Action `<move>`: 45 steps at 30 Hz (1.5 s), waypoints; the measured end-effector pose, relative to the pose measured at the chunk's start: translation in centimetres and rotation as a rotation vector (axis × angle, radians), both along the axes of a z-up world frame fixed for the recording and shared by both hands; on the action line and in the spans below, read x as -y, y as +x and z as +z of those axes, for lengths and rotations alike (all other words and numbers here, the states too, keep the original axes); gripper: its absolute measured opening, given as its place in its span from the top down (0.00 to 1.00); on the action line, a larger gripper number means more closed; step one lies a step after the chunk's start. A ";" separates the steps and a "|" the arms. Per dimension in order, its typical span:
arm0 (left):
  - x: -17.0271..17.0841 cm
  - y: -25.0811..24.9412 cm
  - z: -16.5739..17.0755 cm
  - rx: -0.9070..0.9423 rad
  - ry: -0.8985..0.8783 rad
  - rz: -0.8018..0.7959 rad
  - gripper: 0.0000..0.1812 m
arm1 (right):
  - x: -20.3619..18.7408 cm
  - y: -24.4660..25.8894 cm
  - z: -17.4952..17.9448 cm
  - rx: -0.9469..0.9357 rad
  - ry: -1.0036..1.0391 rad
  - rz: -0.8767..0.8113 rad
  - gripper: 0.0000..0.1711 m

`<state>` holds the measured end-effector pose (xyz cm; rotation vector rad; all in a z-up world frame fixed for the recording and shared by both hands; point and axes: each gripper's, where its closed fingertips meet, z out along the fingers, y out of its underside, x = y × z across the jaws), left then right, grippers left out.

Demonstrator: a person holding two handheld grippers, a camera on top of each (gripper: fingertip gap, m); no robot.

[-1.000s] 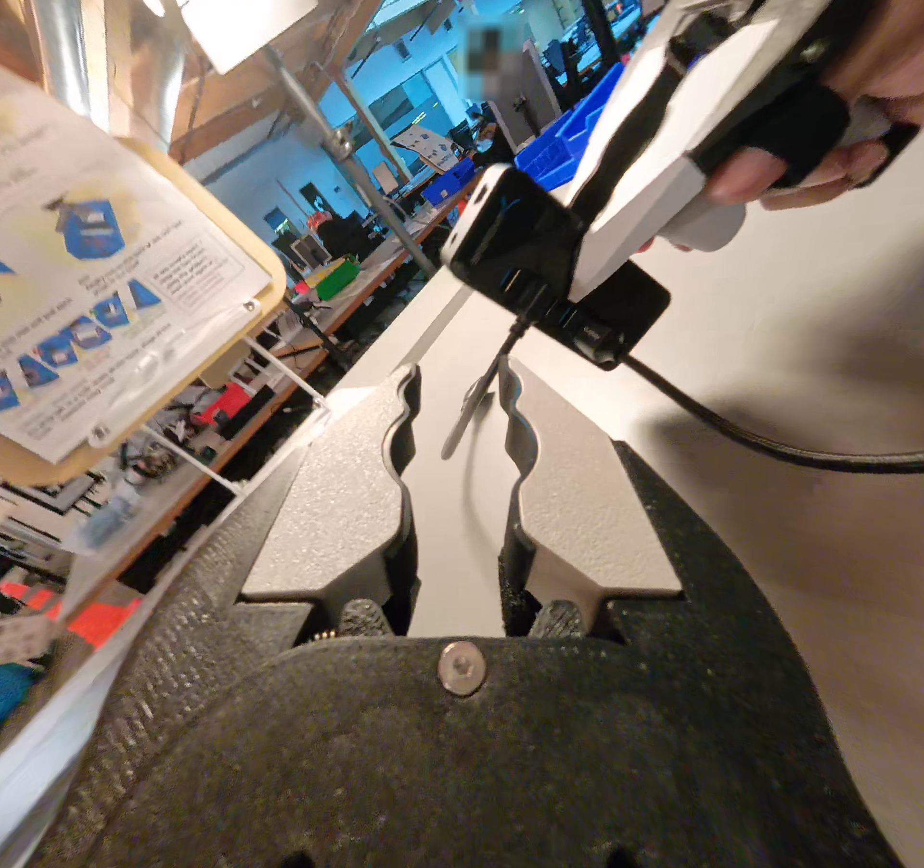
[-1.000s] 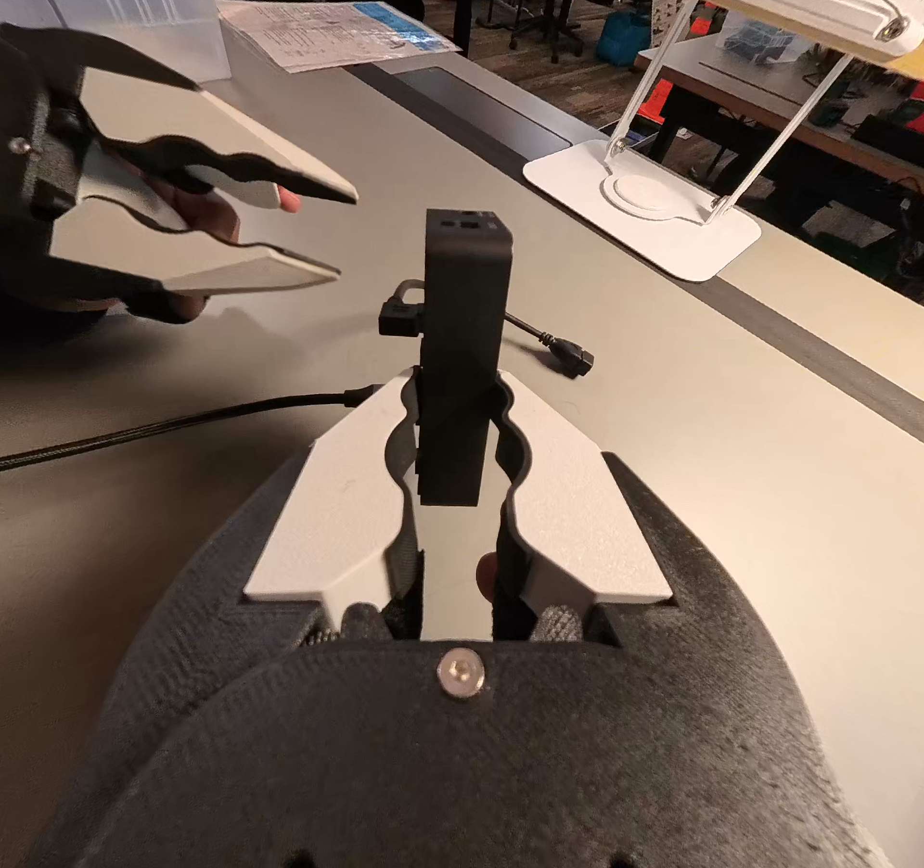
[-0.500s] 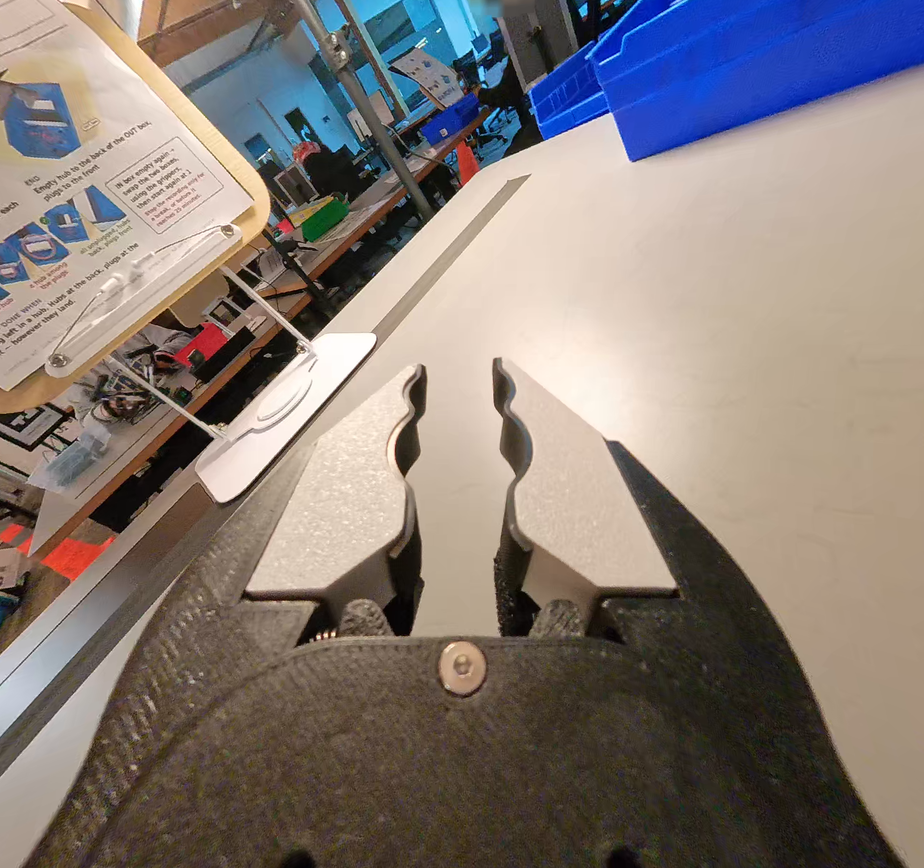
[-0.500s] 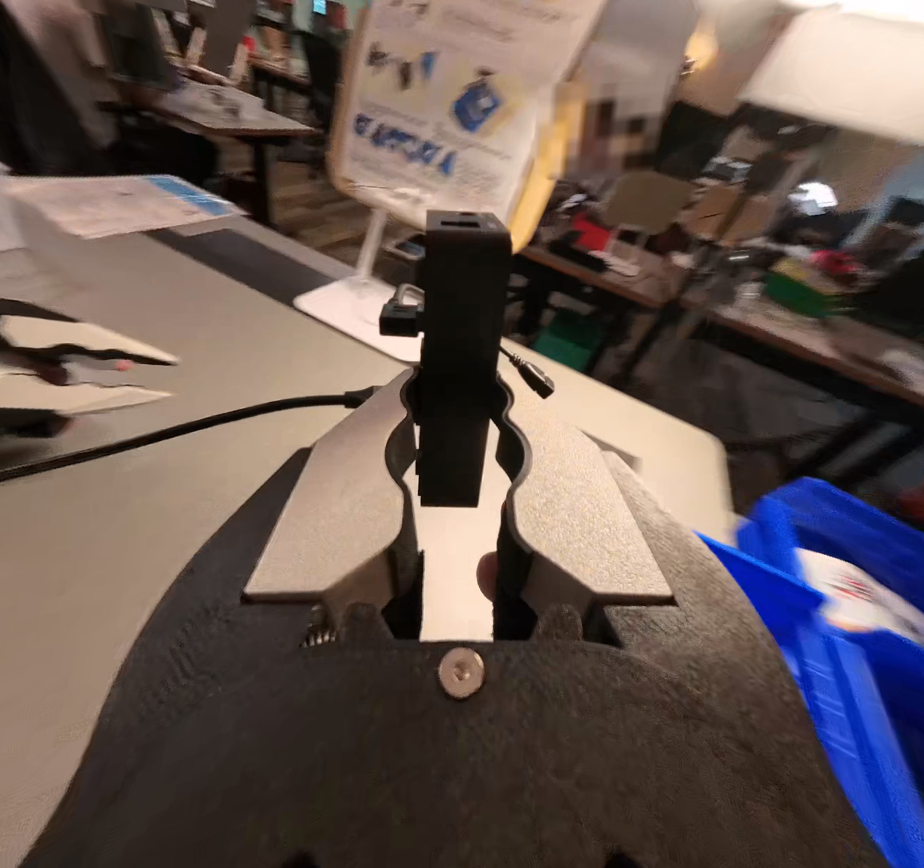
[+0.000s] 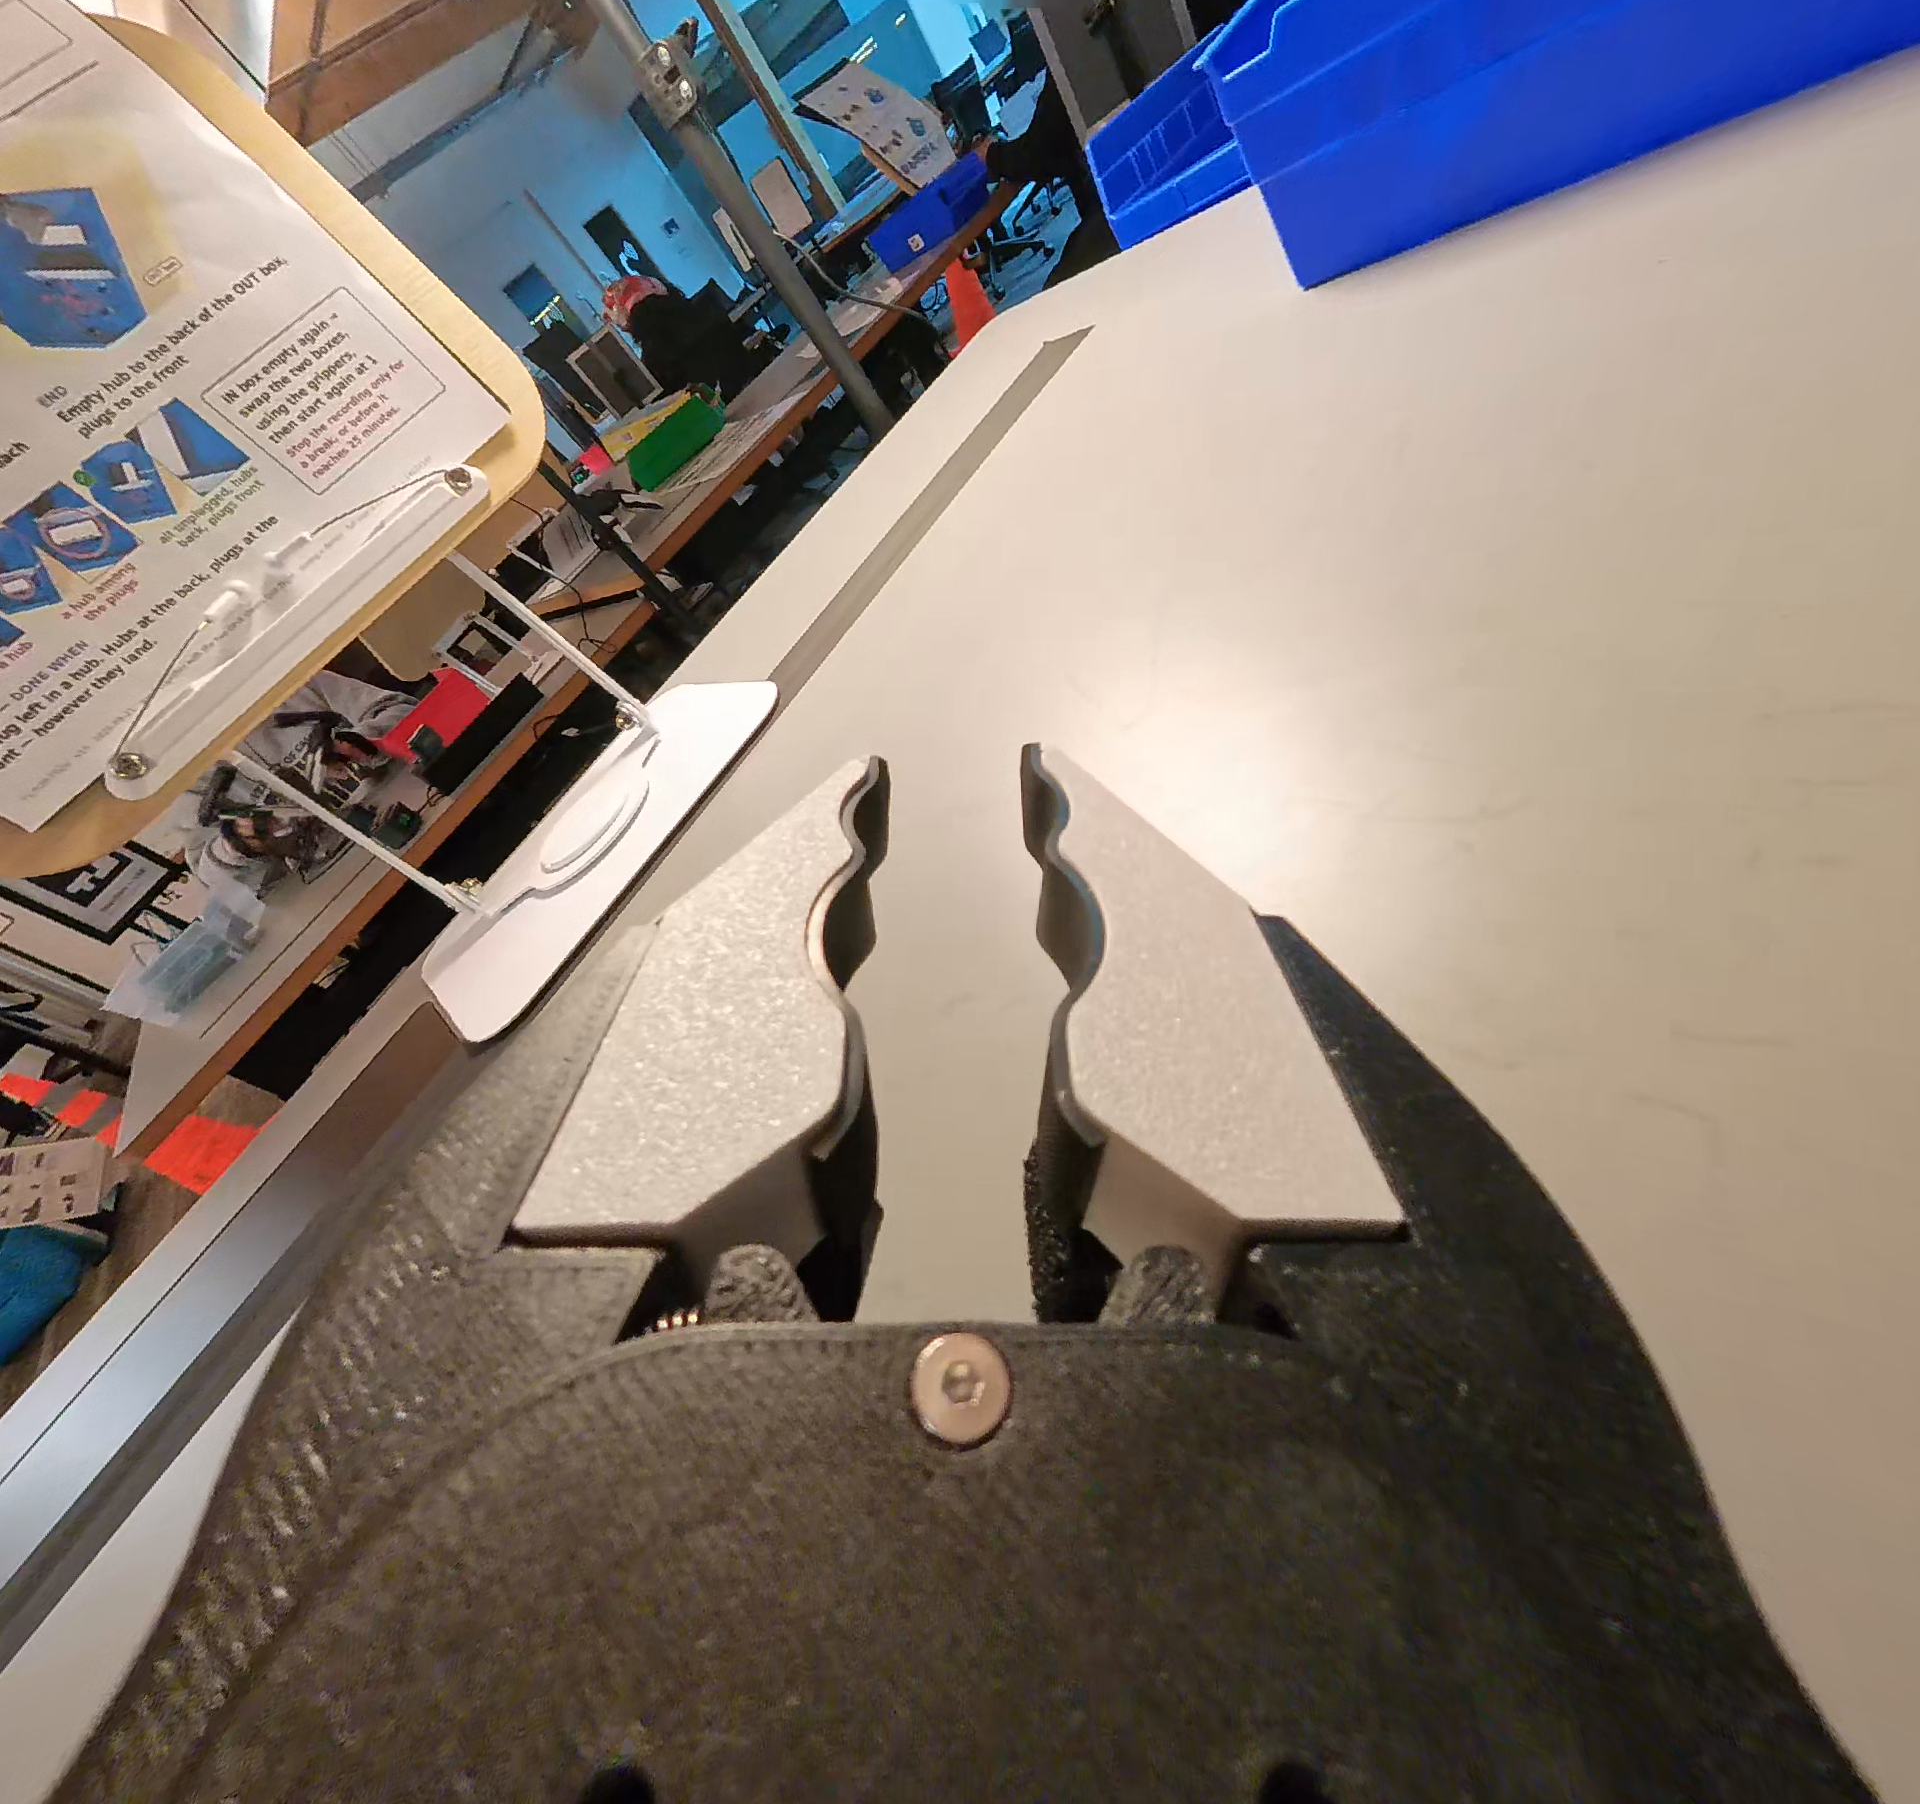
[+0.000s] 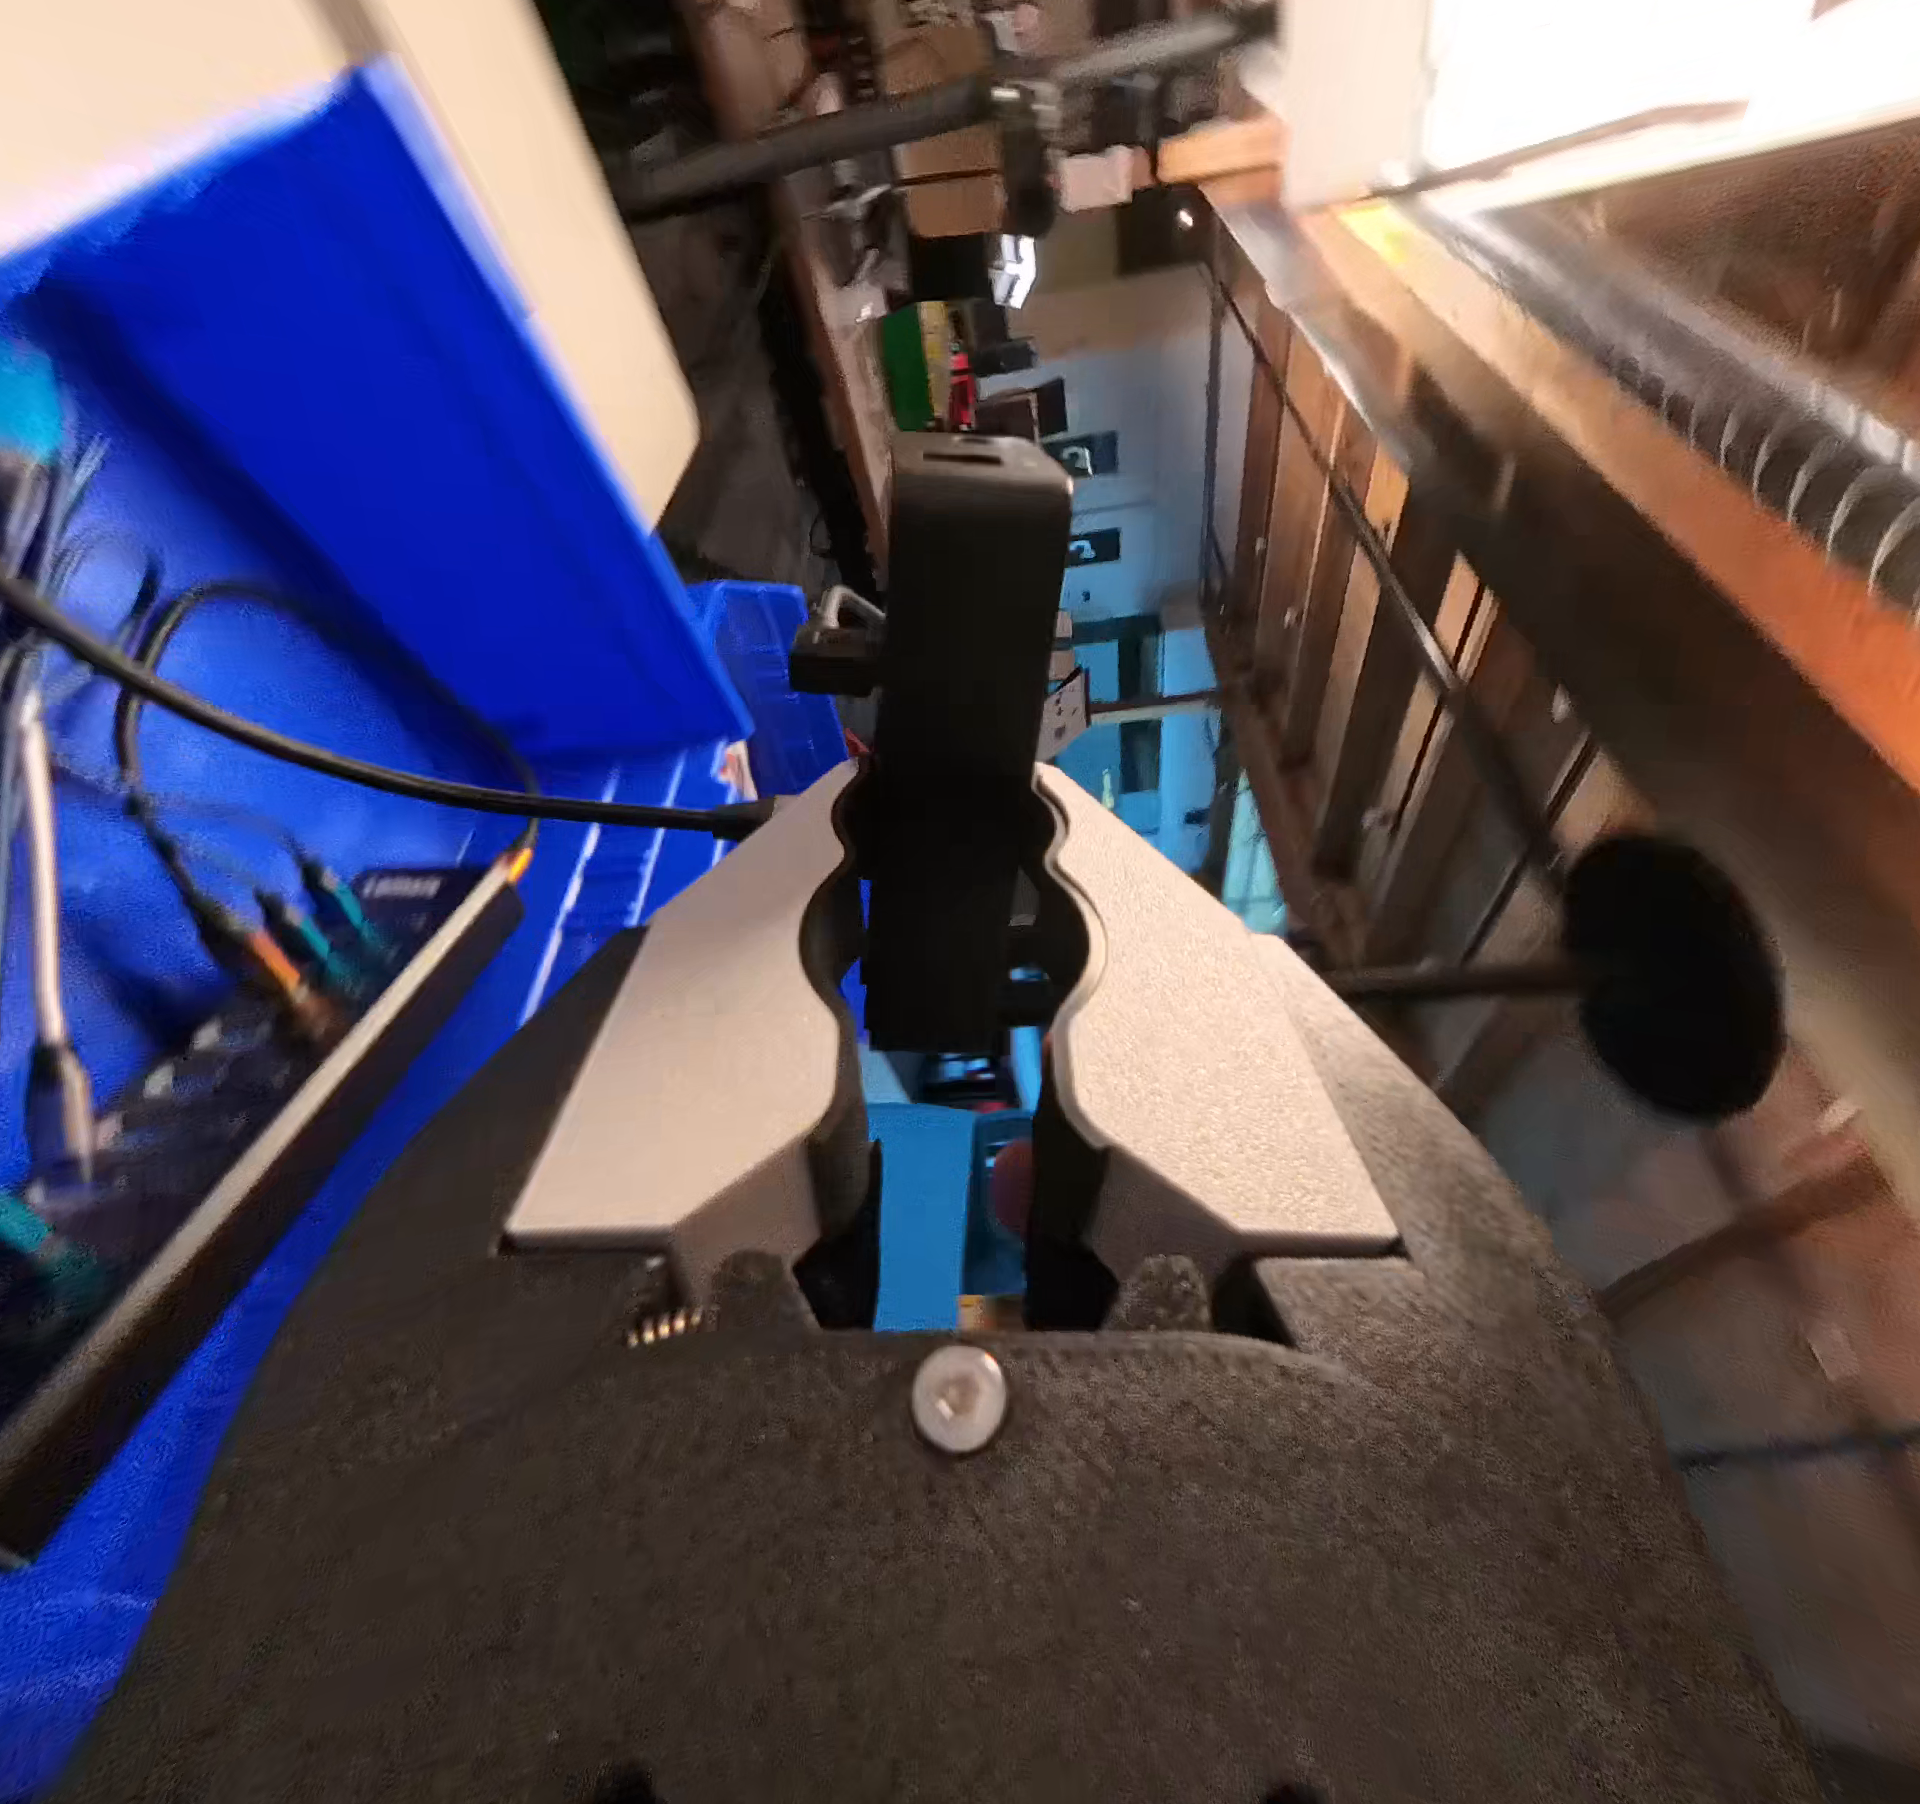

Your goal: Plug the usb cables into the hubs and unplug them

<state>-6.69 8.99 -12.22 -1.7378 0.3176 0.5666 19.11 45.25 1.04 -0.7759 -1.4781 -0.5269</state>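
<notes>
Motion blur smears the blue bin (image 6: 343, 424) and the cables (image 6: 62, 1079) inside it.

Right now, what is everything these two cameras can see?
Black rectangular USB hub: one, black, clamped upright in the right gripper.
Thin black cable: one, black, running left from the hub over the bin.
Blue plastic bins: several, blue, far right of the table.
Loose plugs: several, mixed colours, blurred, inside a bin.
Instruction sheet stand: one, white base, table's left edge.
Pale grey table: one.
Left gripper: open, empty.
Right gripper: shut on the hub.
</notes>
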 end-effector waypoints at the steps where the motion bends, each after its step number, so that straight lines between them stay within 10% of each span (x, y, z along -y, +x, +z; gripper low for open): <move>1: 0.0 -0.1 0.0 0.001 0.000 0.002 0.84 | 0.0 -0.2 -1.7 0.079 0.022 0.017 0.84; 7: 0.0 0.0 -0.1 -0.003 -0.006 -0.001 0.85 | 0.5 -0.3 -10.0 0.345 -0.123 0.125 0.84; 16: -0.1 0.1 -0.3 -0.003 -0.016 -0.009 0.85 | 0.8 -0.3 -13.5 0.418 -0.447 0.131 0.82; 34: 1.3 -0.3 -0.1 0.092 -0.012 0.001 0.84 | -0.7 4.6 -7.3 -0.103 -0.710 -0.086 0.71; 45: 6.1 0.2 -0.7 0.234 -0.054 0.066 0.82 | 7.5 8.7 -9.8 -0.409 -0.976 0.032 0.71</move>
